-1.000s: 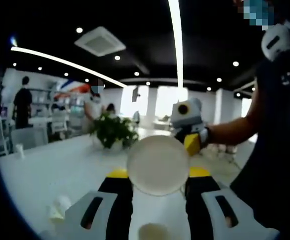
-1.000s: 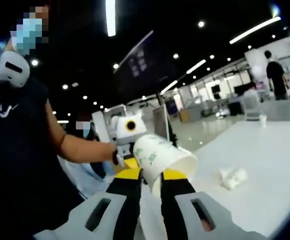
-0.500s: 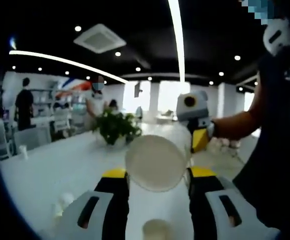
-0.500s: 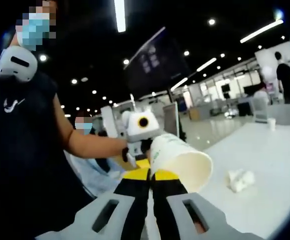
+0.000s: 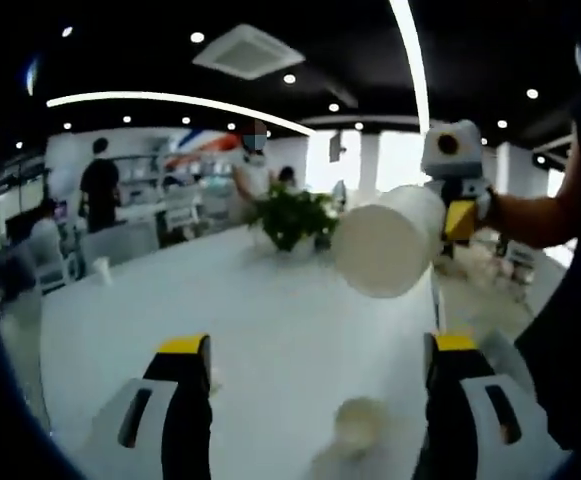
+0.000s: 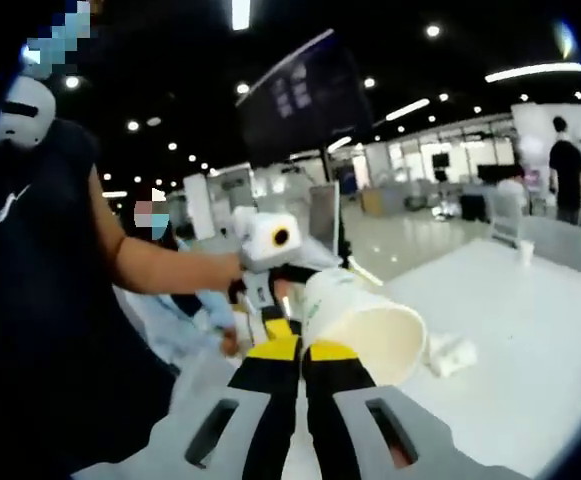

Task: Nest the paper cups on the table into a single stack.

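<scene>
In the left gripper view, the left gripper (image 5: pixel 310 385) now stands with its jaws spread wide and nothing between them; half a second ago those yellow-tipped black jaws flanked the white paper cup. That smooth, matte, tapered white paper cup (image 5: pixel 388 243) now hangs off to the upper right, above the far right edge of the white bench (image 5: pixel 150 300), carried by the right gripper (image 5: pixel 457 210), whose yellow jaw meets its rim end. So the cup looks to have passed wholly to the right side, freeing the left gripper for another cup.

Low on the bench near its close edge sits a second small pale paper cup (image 5: pixel 357 422), blurred, seemingly upright with its mouth up; it is a likely next piece of the stack. A tiny white cup (image 5: pixel 101 270) stands at the far left edge, and a leafy green potted plant (image 5: pixel 292 215) sits near the far end.

In the right gripper view, the right gripper (image 6: pixel 303 350) has its jaws pressed tight on the cup's wall, the cup (image 6: pixel 362 324) tilted with its open mouth facing right and faint green print on its side. The left gripper (image 6: pixel 266 245) has drawn back, apart from the cup. A crumpled white paper wad (image 6: pixel 451 354) lies on the glossy bench (image 6: pixel 510 330) beyond.
</scene>
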A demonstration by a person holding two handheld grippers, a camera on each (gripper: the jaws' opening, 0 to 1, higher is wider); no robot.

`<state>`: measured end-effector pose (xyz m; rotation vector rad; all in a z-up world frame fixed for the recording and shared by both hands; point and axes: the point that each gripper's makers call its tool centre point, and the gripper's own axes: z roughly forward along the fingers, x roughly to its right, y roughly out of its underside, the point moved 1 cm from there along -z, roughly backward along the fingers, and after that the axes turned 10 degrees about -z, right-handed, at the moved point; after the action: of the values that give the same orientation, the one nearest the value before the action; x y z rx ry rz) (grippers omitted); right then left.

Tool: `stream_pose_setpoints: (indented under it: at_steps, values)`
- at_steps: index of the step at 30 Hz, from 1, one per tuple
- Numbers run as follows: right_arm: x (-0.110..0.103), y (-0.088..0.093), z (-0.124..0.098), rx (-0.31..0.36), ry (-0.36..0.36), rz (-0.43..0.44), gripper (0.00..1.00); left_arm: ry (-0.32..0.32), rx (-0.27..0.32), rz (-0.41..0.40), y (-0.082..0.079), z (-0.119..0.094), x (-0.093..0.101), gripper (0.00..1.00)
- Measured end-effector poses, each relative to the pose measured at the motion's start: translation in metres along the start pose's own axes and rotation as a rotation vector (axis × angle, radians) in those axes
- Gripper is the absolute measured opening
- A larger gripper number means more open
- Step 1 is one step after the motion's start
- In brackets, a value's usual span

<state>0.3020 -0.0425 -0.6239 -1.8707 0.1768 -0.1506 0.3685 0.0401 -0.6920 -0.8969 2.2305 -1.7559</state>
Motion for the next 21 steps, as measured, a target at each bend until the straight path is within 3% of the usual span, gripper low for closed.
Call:
stream_pose_setpoints:
  at_steps: [3, 6, 14, 16, 21]
  values:
    - [0.003, -0.002, -0.001, -0.086, 0.009, -0.033, 0.00, -0.080, 0.013, 0.036, 0.005, -0.011, -0.020, 0.92]
    - [0.014, 0.001, -0.002, -0.245, 0.064, -0.077, 0.00, -0.161, -0.029, 0.066, 0.019, -0.024, -0.041, 0.97]
    - [0.014, -0.003, -0.001, -0.528, 0.004, -0.144, 0.00, -0.223, -0.060, 0.004, 0.040, -0.041, -0.061, 0.98]
    - [0.012, 0.001, -0.002, -0.617, -0.020, -0.160, 0.00, -0.234, -0.097, -0.002, 0.048, -0.042, -0.061, 0.98]
    - [0.009, 0.002, -0.001, -0.746, -0.072, -0.146, 0.00, -0.246, -0.118, 0.020, 0.058, -0.043, -0.058, 0.98]
